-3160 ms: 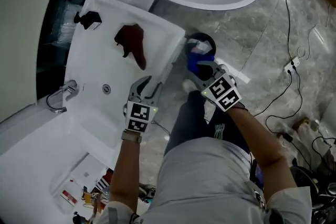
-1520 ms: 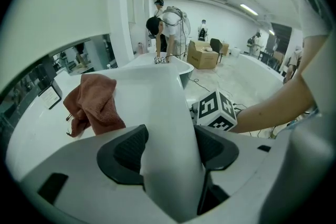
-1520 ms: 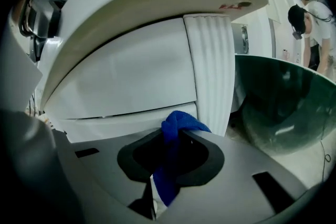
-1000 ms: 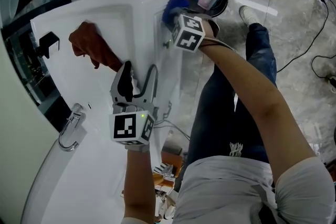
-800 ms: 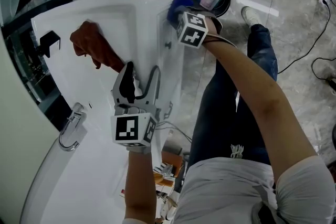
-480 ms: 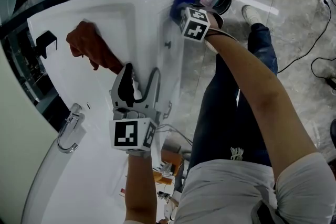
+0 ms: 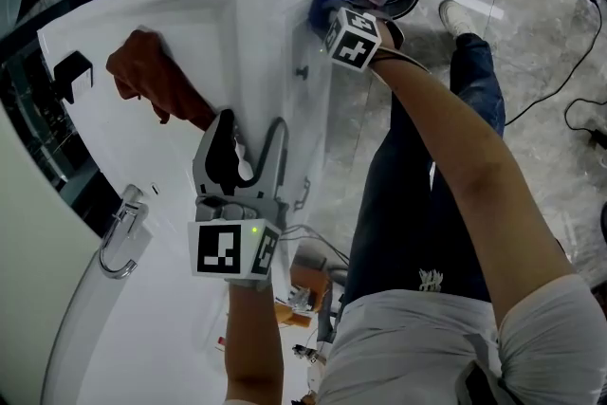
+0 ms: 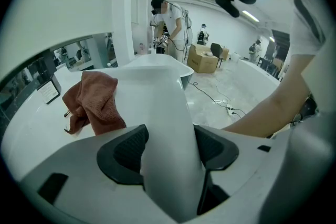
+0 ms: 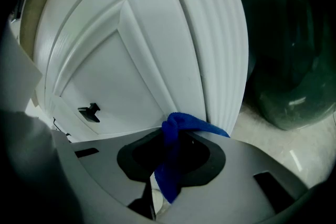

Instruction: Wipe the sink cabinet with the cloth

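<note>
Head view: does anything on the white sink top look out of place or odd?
A crumpled reddish-brown cloth lies loose on the white sink top, held by neither gripper. The right gripper instead holds a blue cloth at the corner of the white cabinet. Nothing looks spilled or broken.

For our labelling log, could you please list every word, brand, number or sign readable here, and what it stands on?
No text can be read.
White print on the dark trousers: too small.
Small black-framed card on the white countertop: too blurred.
Square markers on the left gripper, clamped on the white sink rim, and the right gripper, holding the blue cloth: patterns, no letters.
</note>
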Available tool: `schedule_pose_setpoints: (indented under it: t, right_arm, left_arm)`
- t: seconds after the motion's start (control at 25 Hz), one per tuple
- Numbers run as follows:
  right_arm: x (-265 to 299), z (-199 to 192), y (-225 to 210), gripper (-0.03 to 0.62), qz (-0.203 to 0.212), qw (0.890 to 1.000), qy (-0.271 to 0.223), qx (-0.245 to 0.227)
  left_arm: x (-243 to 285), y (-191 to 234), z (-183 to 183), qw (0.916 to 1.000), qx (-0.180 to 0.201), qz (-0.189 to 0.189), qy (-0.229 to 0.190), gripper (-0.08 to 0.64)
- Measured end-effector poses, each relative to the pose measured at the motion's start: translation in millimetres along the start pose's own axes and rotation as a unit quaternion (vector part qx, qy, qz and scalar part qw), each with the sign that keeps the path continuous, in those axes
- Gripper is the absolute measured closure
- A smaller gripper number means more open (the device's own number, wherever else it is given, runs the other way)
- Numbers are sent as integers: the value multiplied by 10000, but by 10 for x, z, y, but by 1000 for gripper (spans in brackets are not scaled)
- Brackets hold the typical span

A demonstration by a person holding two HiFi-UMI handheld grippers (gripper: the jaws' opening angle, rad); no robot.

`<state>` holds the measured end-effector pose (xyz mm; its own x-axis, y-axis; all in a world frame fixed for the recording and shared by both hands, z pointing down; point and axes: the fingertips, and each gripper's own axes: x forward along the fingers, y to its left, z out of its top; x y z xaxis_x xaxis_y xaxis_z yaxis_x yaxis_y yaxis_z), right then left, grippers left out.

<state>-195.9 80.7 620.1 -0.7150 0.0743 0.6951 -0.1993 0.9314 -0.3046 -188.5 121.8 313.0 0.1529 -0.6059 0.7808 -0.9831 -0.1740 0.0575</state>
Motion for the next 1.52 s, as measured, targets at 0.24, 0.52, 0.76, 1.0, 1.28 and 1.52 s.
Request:
schedule_pose_setpoints:
  t: [0.24,0.52,0.76,1.0,1.28,1.52]
  right_arm:
    - [19,23,243,529,195,9998,-11,-72]
    - [-79,132,456,529,195,9996,-128,-187]
    - [-312,369,562,529,122,9986,-410,-314]
    - [-656,685,683,529,66,9950,-842,-524]
    - [-842,774,722,529,-29,9946,-880,-556]
    - [-1017,910,819,529,40,9925,-952,-767]
  left_arm:
    - [-2,-1,-8,10000,7,23,18,290]
    - [1,0,-15,10000,17,35,18,290]
    - [5,9,-24,10000,13,36,16,290]
    - [1,8,-18,10000,14,35,17,290]
    - [9,14,-12,10000,-60,55,-11,290]
    - [8,9,-6,9999,-98,50,-22,290]
